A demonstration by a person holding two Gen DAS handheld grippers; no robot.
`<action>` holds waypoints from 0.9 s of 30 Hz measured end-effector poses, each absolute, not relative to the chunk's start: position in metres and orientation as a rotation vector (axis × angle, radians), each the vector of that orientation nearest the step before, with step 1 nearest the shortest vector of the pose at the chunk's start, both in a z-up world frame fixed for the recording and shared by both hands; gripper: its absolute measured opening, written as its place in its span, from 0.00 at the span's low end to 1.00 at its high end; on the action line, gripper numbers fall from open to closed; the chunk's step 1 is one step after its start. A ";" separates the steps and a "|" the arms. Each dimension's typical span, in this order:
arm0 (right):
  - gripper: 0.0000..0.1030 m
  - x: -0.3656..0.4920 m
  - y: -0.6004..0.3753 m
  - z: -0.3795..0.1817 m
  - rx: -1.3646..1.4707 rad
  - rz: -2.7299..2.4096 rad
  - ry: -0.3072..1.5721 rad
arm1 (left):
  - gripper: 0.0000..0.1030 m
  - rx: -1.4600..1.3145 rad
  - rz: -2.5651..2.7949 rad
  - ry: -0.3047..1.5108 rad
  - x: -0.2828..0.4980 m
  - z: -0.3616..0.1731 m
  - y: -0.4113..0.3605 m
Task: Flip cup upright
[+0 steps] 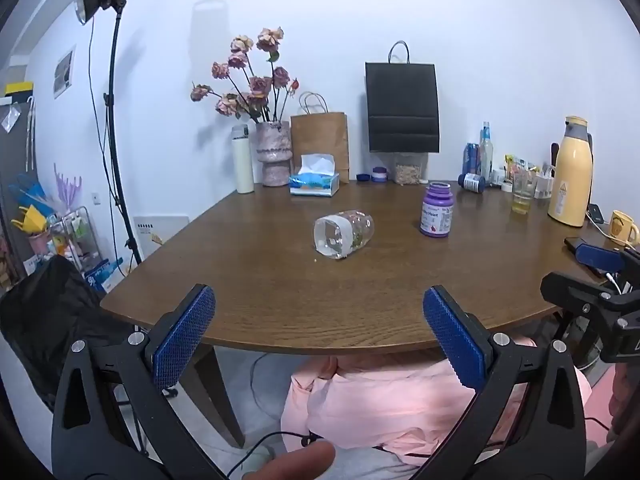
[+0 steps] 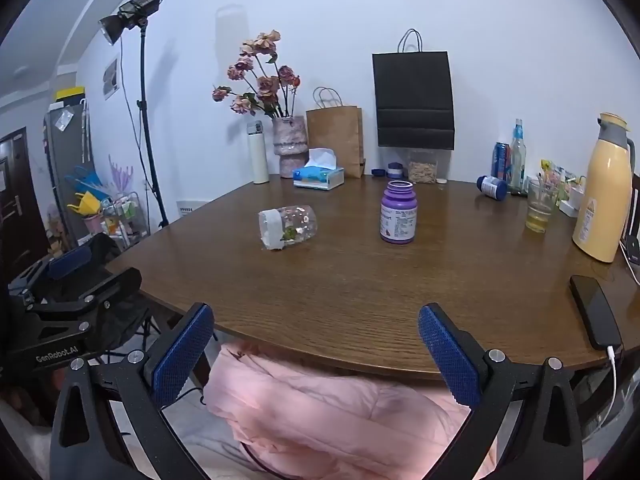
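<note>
A clear glass cup (image 1: pixel 344 234) with a flower print and a white band at its mouth lies on its side in the middle of the brown wooden table (image 1: pixel 280 292). Its mouth faces the near left. It also shows in the right wrist view (image 2: pixel 288 226). My left gripper (image 1: pixel 318 332) is open and empty, held at the table's near edge, well short of the cup. My right gripper (image 2: pixel 316 348) is open and empty too, at the near edge to the right of the left one.
A purple bottle (image 1: pixel 436 211) stands right of the cup. A tissue box (image 1: pixel 314 178), vase of roses (image 1: pixel 274 152), white flask (image 1: pixel 243 160), paper bags and jars line the far edge. A yellow jug (image 1: pixel 570 172), a glass, a mug and a phone (image 2: pixel 596 312) sit at the right.
</note>
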State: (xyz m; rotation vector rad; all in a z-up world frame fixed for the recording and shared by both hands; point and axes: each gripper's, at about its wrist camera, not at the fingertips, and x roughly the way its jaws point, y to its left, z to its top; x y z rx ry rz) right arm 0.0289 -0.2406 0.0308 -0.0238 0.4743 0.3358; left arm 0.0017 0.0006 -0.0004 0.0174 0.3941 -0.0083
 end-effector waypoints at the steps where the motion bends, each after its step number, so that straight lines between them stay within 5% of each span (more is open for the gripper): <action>1: 1.00 0.029 -0.241 0.031 -0.026 0.331 0.473 | 1.00 0.012 -0.017 0.398 0.004 -0.001 0.002; 27: 1.00 0.018 -0.241 0.036 -0.037 0.335 0.357 | 1.00 0.027 -0.052 0.283 -0.016 0.006 0.001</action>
